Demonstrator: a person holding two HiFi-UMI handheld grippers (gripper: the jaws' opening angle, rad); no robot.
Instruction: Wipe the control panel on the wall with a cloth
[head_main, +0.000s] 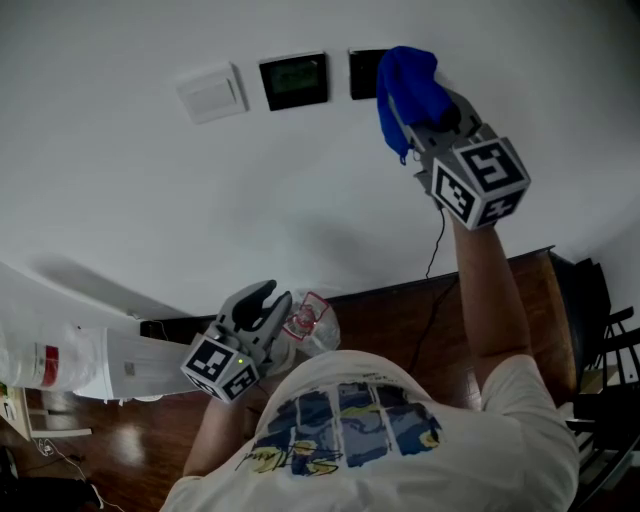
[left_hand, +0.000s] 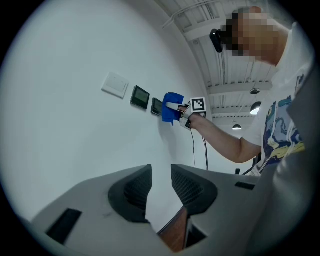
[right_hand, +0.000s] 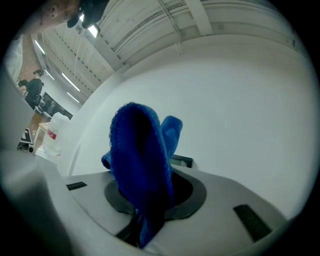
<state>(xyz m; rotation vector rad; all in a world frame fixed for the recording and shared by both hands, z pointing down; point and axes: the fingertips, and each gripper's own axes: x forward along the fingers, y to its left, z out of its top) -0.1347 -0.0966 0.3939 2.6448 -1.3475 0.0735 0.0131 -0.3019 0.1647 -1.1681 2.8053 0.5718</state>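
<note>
By the shirt (head_main: 350, 430), the left gripper (head_main: 272, 297) hangs empty, jaws apart. The right gripper (head_main: 415, 105) clamps the cloth (head_main: 405, 80) against the wall (head_main: 150, 200), half-covering one dark panel (head_main: 362, 72) beside a second panel (head_main: 294, 81) and a switch (head_main: 211, 93).

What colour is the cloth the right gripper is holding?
Solid deep blue; the cloth shows best in the right gripper view.
</note>
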